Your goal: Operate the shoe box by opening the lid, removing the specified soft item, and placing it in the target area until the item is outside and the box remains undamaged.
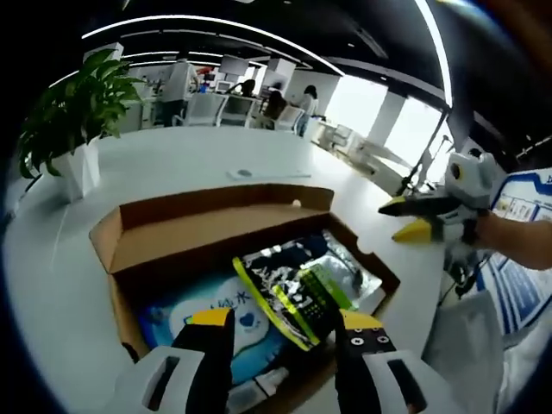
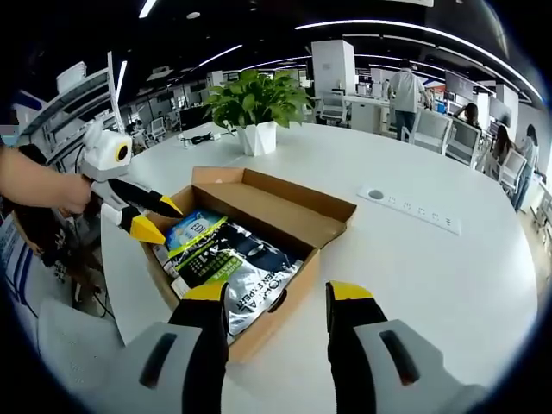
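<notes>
On the white table (image 2: 448, 285) the box (image 2: 297, 226) stands with its lid (image 1: 216, 226) already folded back. Inside, the soft pouch (image 1: 297, 297) lies untouched. Left gripper (image 1: 285, 332) and right gripper (image 2: 272, 302) both hover spread, holding nothing; lifting out and placing remain.

The box (image 2: 259, 250) sits open on the table (image 2: 431, 276), pouches (image 2: 237, 263) inside. A plant (image 2: 256, 108) stands behind it. A power strip (image 2: 410, 210) lies to its right.
</notes>
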Demonstrator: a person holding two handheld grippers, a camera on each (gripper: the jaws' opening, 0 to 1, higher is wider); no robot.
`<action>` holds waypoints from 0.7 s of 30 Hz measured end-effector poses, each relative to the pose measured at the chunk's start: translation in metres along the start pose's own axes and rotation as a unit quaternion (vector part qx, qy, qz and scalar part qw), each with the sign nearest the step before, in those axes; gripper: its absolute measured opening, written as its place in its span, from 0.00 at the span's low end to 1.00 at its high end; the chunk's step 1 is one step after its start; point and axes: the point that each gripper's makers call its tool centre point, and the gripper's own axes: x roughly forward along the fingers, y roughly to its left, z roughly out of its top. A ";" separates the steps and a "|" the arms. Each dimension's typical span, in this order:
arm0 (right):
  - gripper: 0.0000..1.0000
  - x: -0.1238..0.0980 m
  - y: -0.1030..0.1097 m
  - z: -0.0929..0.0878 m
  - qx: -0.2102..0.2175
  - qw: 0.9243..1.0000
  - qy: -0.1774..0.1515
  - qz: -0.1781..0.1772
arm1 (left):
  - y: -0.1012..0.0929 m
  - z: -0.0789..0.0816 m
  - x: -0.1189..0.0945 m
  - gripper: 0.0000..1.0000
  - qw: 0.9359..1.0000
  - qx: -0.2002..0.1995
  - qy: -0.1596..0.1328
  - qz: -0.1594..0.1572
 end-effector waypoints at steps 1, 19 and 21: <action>0.42 0.001 -0.001 -0.001 0.000 1.000 0.000 0.000 | -0.005 -0.001 0.001 0.45 1.000 -0.014 0.003 -0.002; 0.40 0.002 -0.011 -0.008 0.001 1.000 0.007 -0.005 | -0.004 -0.012 0.031 0.39 0.998 -0.039 0.052 -0.008; 0.40 0.003 -0.011 -0.008 0.000 1.000 0.007 -0.005 | -0.003 -0.012 0.033 0.39 0.998 -0.043 0.054 -0.007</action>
